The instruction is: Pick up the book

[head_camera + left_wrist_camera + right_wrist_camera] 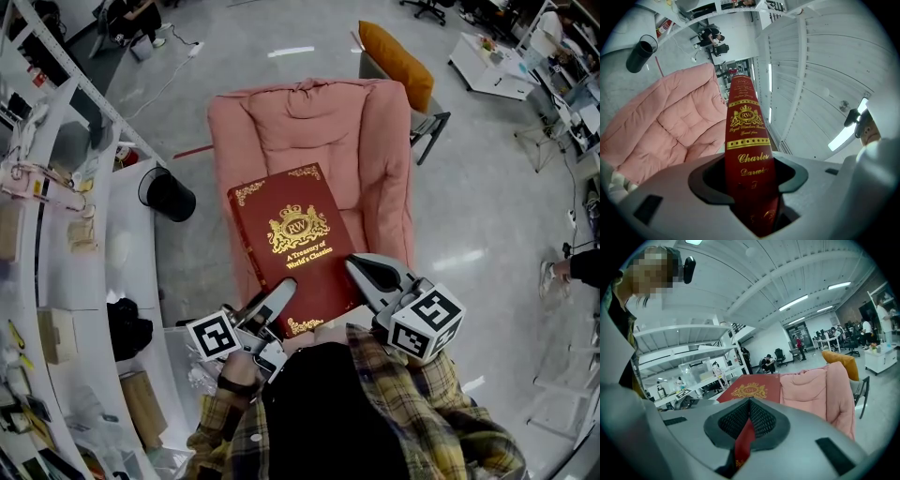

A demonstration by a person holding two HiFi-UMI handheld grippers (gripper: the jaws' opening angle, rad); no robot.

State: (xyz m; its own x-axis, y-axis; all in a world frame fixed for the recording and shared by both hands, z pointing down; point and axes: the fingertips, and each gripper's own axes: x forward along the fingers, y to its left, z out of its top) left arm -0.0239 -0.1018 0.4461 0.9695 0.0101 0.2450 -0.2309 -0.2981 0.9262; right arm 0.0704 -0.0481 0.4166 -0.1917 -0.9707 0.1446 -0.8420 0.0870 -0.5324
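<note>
A large red book (286,239) with gold print is held over the seat of a pink padded chair (309,122). My left gripper (277,302) is shut on its near left corner. In the left gripper view the gold-lettered spine (746,136) stands between the jaws of the left gripper (750,177), both pressing on it. My right gripper (367,277) is shut on the book's near right edge. In the right gripper view the red cover (752,390) runs out from the ribbed pads of the right gripper (746,423), with the pink chair (811,390) behind it.
A black bin (171,195) stands on the floor left of the chair. White benches with clutter (56,234) run along the left side. An orange cushion (398,61) lies on a seat behind the chair, and a white table (492,66) stands at the far right.
</note>
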